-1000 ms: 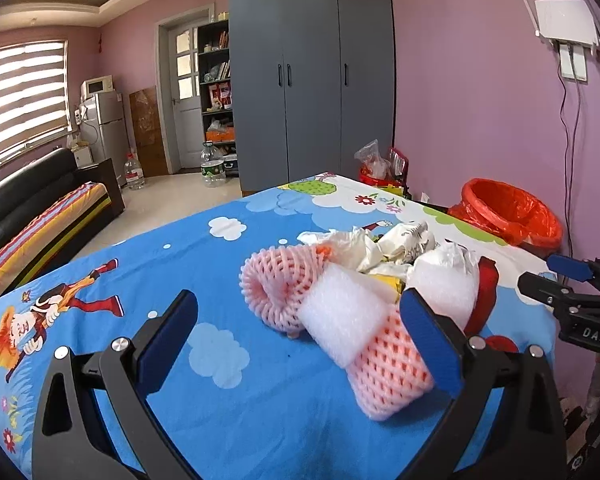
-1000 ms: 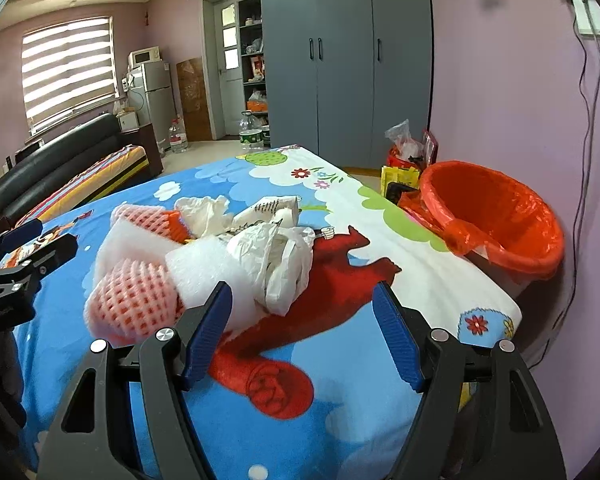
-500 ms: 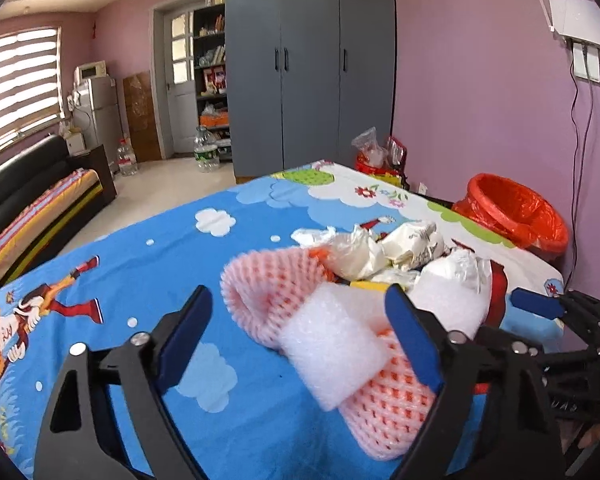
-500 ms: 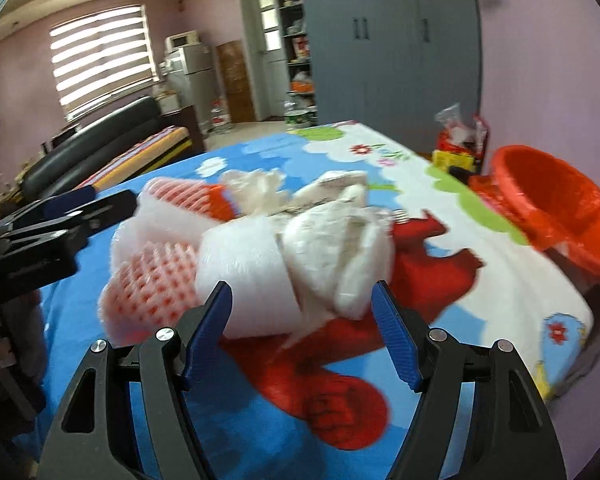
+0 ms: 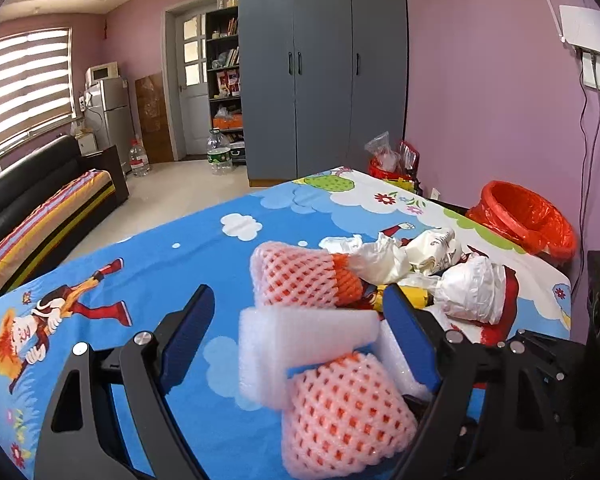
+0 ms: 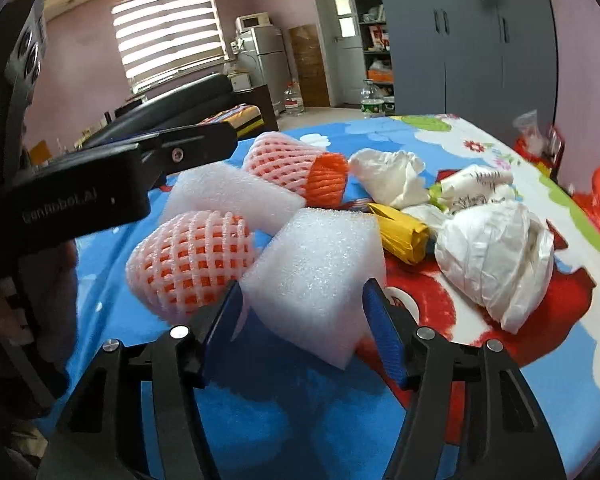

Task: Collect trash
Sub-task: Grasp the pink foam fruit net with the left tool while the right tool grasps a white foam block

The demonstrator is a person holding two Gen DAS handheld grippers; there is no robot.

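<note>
A pile of trash lies on the blue cartoon bedsheet (image 5: 148, 264). It holds two pink foam nets (image 5: 296, 276), white foam pieces, a yellow wrapper (image 6: 400, 232) and crumpled white bags (image 6: 496, 256). My left gripper (image 5: 300, 340) stands open around a white foam roll (image 5: 304, 344) and the near pink net (image 5: 344, 416); its left pad is clear of them. My right gripper (image 6: 302, 320) has its jaws closing on a white foam block (image 6: 320, 268) that sits between the pads without looking squeezed.
A bin lined with a red bag (image 5: 528, 220) stands past the bed's far right corner by the pink wall. More bags (image 5: 392, 160) sit on the floor near the grey wardrobe (image 5: 324, 68). A black sofa (image 5: 24, 200) runs along the left.
My left gripper narrowed a little and came closer to the foam roll and net. My right gripper swung left and down from the white bag to the foam block, and its jaws narrowed.
</note>
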